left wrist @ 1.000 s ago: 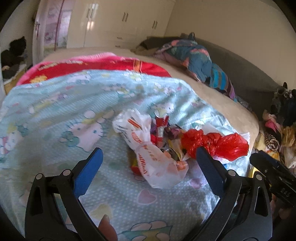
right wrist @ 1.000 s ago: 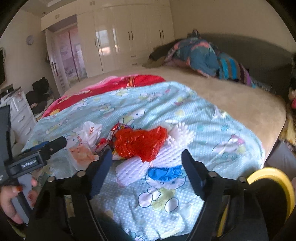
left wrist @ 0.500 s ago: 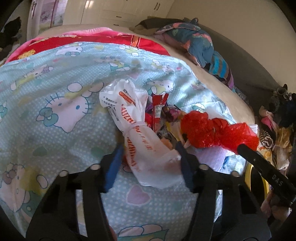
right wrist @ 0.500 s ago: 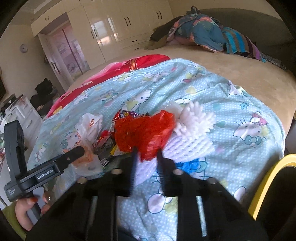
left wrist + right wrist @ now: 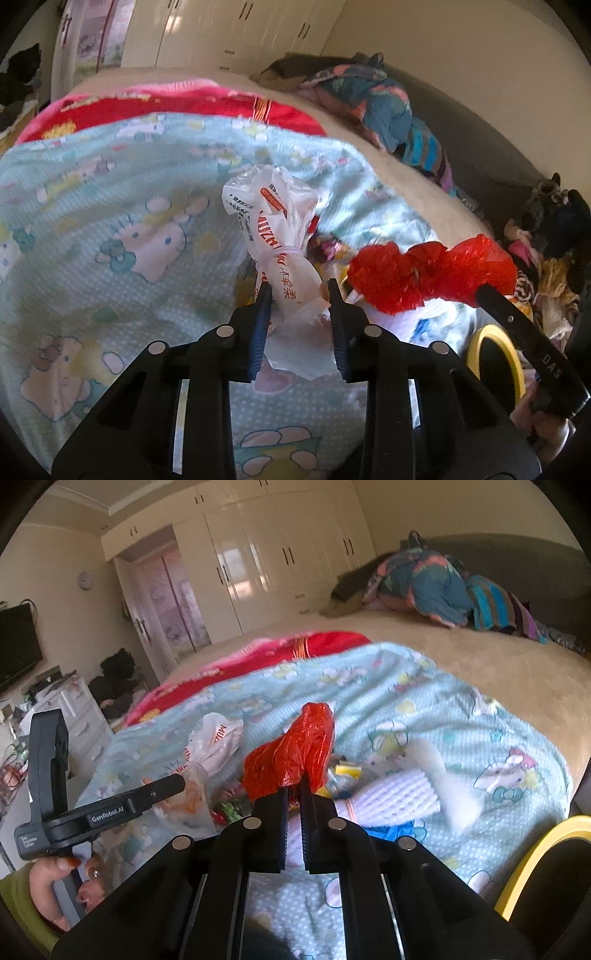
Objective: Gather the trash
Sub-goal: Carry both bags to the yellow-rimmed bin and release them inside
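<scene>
Half a second ago both tools were closing on bags lying on the bed; now the left tool point(image 5: 299, 286) is clenched on the white printed plastic bag point(image 5: 280, 236) and the right tool point(image 5: 293, 781) grips the crumpled red plastic bag point(image 5: 291, 753), both raised off the pale blue cartoon-print blanket point(image 5: 424, 705). The small wrappers point(image 5: 343, 770) between the bags are blurred and partly hidden, beside a white foam net sleeve point(image 5: 399, 794); a yellow rim point(image 5: 532, 853) is cut off at the edge; cream wardrobes point(image 5: 258, 550) line the far wall.
</scene>
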The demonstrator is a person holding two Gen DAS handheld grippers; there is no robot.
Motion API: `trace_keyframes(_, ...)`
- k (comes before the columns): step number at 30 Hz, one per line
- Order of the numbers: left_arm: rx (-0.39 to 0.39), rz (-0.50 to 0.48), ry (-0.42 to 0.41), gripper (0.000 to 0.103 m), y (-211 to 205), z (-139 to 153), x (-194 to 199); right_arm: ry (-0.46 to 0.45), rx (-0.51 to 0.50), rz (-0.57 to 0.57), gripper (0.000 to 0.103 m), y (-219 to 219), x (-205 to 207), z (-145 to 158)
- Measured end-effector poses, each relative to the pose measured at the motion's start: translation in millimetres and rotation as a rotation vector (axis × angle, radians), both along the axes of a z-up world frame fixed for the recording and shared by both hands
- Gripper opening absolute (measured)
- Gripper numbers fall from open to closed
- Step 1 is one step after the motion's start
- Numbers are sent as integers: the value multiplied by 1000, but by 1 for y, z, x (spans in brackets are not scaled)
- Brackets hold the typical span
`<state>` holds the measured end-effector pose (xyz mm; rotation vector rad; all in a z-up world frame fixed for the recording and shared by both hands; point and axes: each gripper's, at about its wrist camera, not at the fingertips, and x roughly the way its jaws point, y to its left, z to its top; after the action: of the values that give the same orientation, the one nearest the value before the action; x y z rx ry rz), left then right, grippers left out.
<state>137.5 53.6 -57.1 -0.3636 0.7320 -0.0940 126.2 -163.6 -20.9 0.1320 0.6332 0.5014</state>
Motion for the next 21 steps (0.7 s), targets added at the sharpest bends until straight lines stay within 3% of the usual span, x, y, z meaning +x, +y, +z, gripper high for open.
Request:
trace_keyframes(10, 13, -90, -104, 24, -32, 47, -6, -67, 15, -105, 6, -38, -19, 31)
trace_keyframes(21, 27, -240, -113, 24, -95, 65, -1, -52, 1, -263, 6, -103, -41, 33)
